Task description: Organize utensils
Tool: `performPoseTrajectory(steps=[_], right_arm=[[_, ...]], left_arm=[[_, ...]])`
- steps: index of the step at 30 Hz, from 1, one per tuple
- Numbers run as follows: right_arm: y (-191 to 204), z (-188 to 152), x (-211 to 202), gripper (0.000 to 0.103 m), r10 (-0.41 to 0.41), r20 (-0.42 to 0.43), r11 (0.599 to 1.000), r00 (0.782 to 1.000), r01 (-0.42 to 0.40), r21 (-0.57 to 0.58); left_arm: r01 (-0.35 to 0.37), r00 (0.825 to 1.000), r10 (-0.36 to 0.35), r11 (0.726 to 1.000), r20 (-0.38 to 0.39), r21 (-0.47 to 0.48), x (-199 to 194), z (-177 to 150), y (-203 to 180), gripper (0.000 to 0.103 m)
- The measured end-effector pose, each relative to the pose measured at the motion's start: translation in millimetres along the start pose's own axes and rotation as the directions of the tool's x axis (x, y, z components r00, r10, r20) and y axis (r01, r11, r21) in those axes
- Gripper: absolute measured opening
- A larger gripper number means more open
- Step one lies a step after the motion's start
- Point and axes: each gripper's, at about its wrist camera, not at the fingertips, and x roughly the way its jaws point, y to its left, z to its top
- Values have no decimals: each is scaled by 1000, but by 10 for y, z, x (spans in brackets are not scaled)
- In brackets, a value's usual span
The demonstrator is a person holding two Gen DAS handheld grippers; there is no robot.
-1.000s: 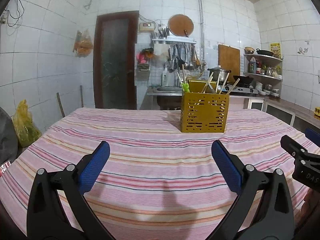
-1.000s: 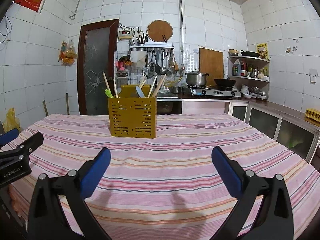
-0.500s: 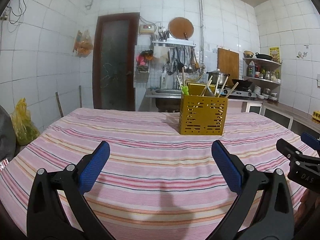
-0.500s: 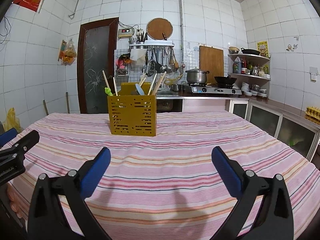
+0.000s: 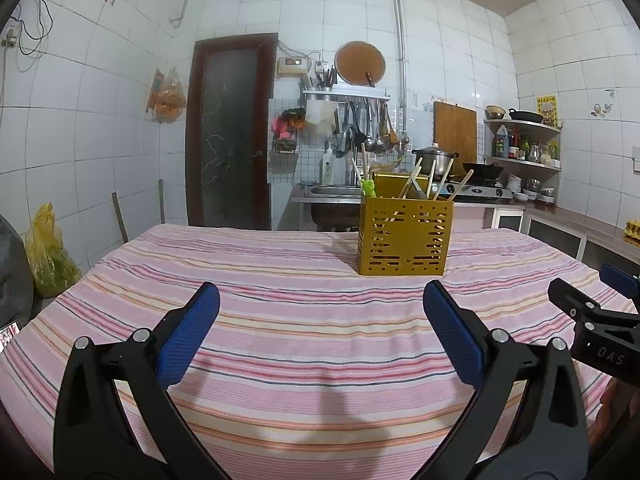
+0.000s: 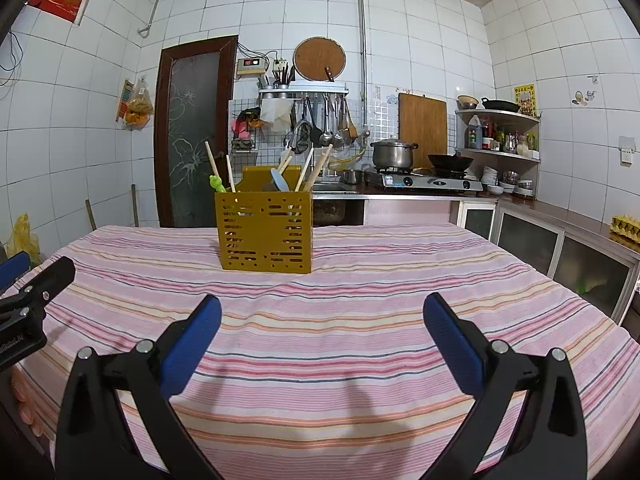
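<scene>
Utensils [image 5: 416, 184] standing upright in a mustard-yellow perforated holder [image 5: 404, 236] at the far middle of the table [image 5: 280, 320], handles poking above the rim. Compared with a second ago: holder a little lower and farther off in both views, more ceiling and upper wall showing, so both cameras tipped up and drawn back slightly; contents and position of the holder on the cloth unchanged.

Holder: boxy, thin sheet sides punched with rows of short slots. Inside: pale wooden sticks, a green frog-topped piece [image 6: 217, 183], a grey-blue spatula blade [image 6: 279, 179]. Table covered by a soft, faintly rumpled cloth in pink, white and orange stripes.

Left gripper [image 5: 320, 328] spread wide over bare cloth, nothing between the blue textured pads [image 5: 188, 332] on black plastic arms. Right gripper [image 6: 322, 336] likewise spread wide and empty, well short of the holder.

From the left wrist view only: right gripper's black clamp body at the right edge, a yellow bag [image 5: 48, 252] on the floor at left. From the right wrist view only: spatula blade seen clearly, glass-fronted cabinets [image 6: 560, 248] along the right wall, left gripper's clamp at the left edge.
</scene>
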Motion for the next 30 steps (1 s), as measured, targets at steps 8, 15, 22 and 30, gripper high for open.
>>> performPoseTrajectory(steps=[8, 15, 22, 30], right_arm=[[-10, -3, -13, 99, -2, 5, 1000, 1000, 2, 1], [-5, -10, -31, 99, -8, 10, 1000, 1000, 8, -6], [-5, -14, -42, 99, -9, 12, 1000, 1000, 9, -7], [-8, -12, -44, 99, -9, 13, 1000, 1000, 9, -8]], left_arm=[[-1, 1000, 1, 1000, 3, 0, -2, -1, 1, 98], [-1, 1000, 1, 1000, 3, 0, -11, -4, -3, 98], [0, 1000, 0, 1000, 6, -1, -16, -3, -7, 98], [-1, 1000, 1, 1000, 6, -1, -16, -5, -9, 98]])
